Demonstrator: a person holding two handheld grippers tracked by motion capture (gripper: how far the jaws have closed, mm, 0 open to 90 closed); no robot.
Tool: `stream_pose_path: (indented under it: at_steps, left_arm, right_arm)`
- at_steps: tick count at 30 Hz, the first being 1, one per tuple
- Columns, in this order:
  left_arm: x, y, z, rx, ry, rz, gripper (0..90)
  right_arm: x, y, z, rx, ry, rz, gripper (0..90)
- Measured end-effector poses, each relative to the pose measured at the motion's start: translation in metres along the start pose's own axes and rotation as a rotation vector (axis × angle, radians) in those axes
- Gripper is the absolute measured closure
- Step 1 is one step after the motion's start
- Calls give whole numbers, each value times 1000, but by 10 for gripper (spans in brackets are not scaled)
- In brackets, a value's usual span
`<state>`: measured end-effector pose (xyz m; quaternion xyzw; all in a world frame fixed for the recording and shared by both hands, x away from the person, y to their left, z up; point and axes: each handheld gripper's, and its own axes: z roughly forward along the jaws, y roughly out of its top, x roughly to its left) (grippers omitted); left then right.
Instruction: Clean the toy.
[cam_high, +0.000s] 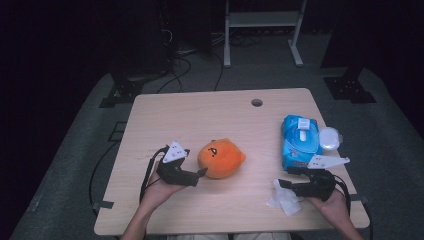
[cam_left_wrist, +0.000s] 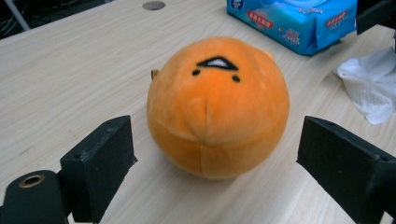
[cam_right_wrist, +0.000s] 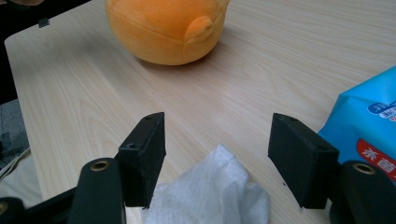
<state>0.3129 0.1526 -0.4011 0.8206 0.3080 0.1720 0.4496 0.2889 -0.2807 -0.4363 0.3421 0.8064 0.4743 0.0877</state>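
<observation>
Here both claws gape empty: left claw (cam_left_wrist: 212, 158) flanks orange plush (cam_left_wrist: 217, 107), right claw (cam_right_wrist: 219, 158) over half-hidden tissue (cam_right_wrist: 210, 196).

Cut off by the right gripper view's top edge: upper half of the orange plush (cam_right_wrist: 168, 30). Blue wipes pack (cam_right_wrist: 369, 126) clipped there at the right edge, its print too partial to read. White tissue (cam_right_wrist: 210, 198) partly hidden under the jaws (lower part out of frame). Room beyond the table's far edge too dark to make out.
</observation>
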Motion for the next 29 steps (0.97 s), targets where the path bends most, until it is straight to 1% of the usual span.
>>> stream_pose_path:
  at_steps: [7,8,12,14,21,24,29]
  left_arm:
    - [3,-13,-10,11,15,-15,104]
    - [3,-15,-12,19,17,-15,104]
    - [4,-25,-18,32,27,-35,104]
    - [4,-28,-21,43,32,-38,105]
    - [4,-44,-34,54,49,-60,105]
    - [5,-52,-37,79,60,-60,105]
    - [7,-66,-41,76,69,-89,105]
  right_arm:
    - [0,0,-1,-5,2,-5,349]
    - [0,0,-1,-4,2,-6,349]
    - [0,0,-1,-4,6,-8,348]
    - [0,0,-1,-5,7,-9,347]
    - [1,0,-1,-10,12,-11,346]
    - [1,0,0,-9,15,-10,345]
    - [2,1,4,-5,24,-15,343]
